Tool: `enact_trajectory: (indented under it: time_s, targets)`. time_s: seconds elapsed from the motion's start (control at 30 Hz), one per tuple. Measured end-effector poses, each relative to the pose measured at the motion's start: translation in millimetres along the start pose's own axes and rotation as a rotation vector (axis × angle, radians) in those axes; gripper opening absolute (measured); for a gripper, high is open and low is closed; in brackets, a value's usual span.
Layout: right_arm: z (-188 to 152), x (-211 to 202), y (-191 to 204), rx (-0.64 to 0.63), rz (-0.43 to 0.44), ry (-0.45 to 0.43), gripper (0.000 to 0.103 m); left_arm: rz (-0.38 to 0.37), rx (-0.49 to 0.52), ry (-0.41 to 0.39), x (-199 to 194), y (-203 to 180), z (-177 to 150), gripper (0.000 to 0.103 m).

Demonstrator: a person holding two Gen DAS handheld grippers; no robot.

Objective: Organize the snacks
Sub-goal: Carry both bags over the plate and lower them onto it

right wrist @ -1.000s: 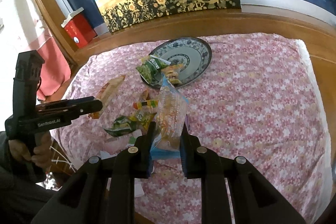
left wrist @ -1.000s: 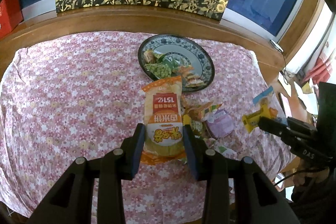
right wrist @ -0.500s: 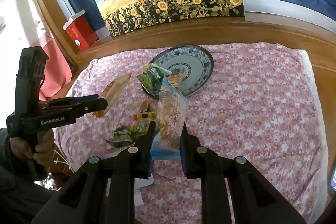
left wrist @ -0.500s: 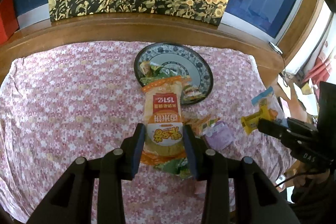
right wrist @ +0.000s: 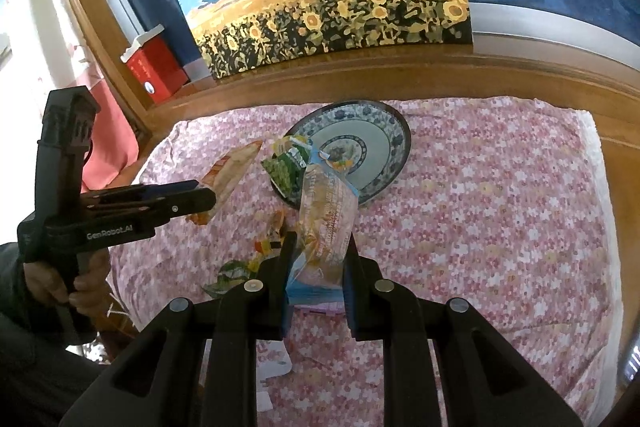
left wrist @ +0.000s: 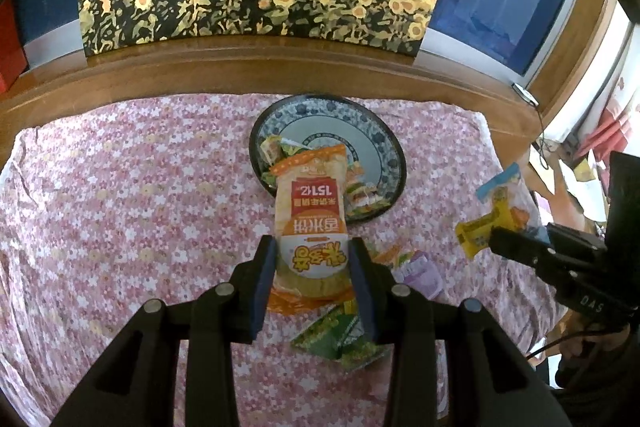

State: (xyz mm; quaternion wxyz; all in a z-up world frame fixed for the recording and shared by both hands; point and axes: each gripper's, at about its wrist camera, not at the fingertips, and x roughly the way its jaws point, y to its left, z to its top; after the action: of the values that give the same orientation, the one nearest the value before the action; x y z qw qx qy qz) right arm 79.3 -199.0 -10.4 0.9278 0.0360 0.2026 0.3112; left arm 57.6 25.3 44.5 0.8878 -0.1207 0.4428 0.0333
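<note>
Through my left wrist camera, my left gripper (left wrist: 312, 269) pinches an orange rice-cracker packet (left wrist: 310, 223) by its lower part, one pad pressed on each side. The packet stands up and away from my fingers, its upper end reaching over the near rim of the blue-patterned plate (left wrist: 386, 143). A few small snacks (left wrist: 362, 193) lie in the near part of that plate. Under my right finger (left wrist: 362, 287) a green packet (left wrist: 340, 337) lies on the pink flowered cloth (left wrist: 120, 207), and a lilac packet (left wrist: 420, 273) lies just beside it. At the right edge my right gripper (left wrist: 494, 239) comes in, pinching a clear packet with a blue top (left wrist: 500, 203).

Through my right wrist camera, my right gripper (right wrist: 318, 267) is closed on that clear packet (right wrist: 326, 219), both pads pressing its lower half; it rises between my fingers and its blue top stands in front of the plate (right wrist: 394, 147). A green snack packet (right wrist: 286, 167) rests at the plate's left rim. On the left, my left gripper (right wrist: 206, 201) holds the orange packet (right wrist: 230, 171) above the cloth (right wrist: 500, 207), with a hand (right wrist: 64, 283) on its handle. Small wrappers (right wrist: 264, 247) lie on the cloth just left of my fingers.
</note>
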Motion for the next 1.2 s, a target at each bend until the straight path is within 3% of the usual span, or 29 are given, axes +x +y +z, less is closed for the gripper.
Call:
enact_trajectory:
  time_s: [1.2]
  targets:
    - [59.7,40.0,-27.4,0.003,0.029,-0.024,0.021,-0.020,0.043,-0.012,42.6,4.2,64.5,0.038]
